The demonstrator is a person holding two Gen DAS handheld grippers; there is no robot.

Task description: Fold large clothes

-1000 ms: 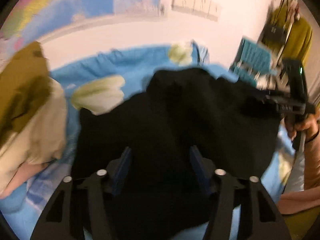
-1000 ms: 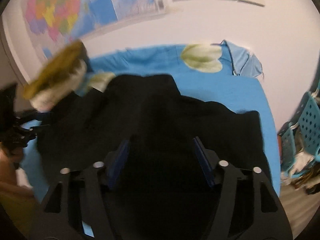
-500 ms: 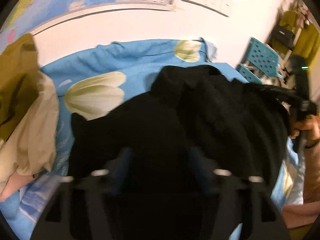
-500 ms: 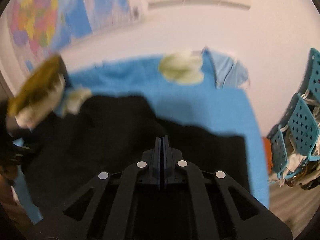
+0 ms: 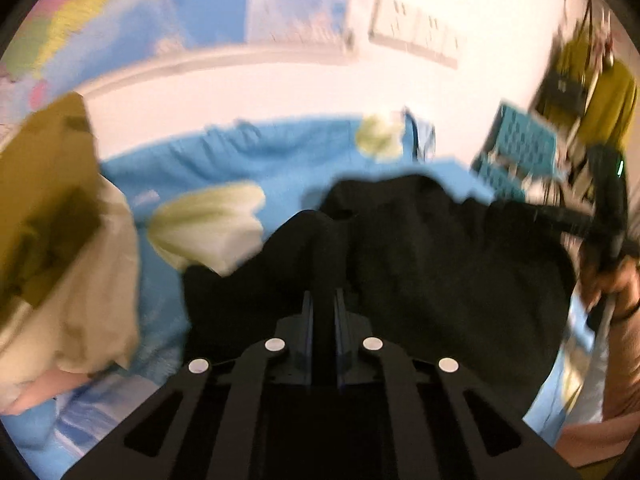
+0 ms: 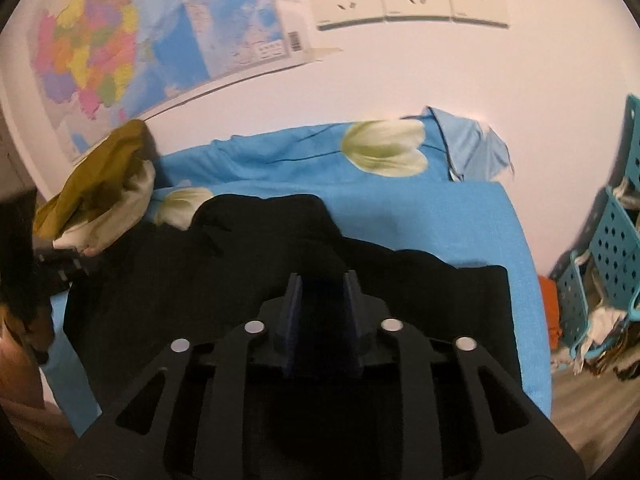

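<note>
Pinching a ridge of the black garment (image 5: 420, 248) in our left gripper (image 5: 322, 304), whose jaws have just closed on it, we hold another fold in the right gripper (image 6: 322, 284), jaws just reopened to a narrow gap; the garment lies across the blue bedsheet (image 6: 420, 208)

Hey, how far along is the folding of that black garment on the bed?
Early stage. Done: the black garment is laid on the blue bed, though rumpled, with no clean fold visible. In hand: the left tongs have just closed on a bunch of its cloth; the right tongs have just been opening, cloth between them. Left: all the folding. The olive clothes wait in a heap.
</note>
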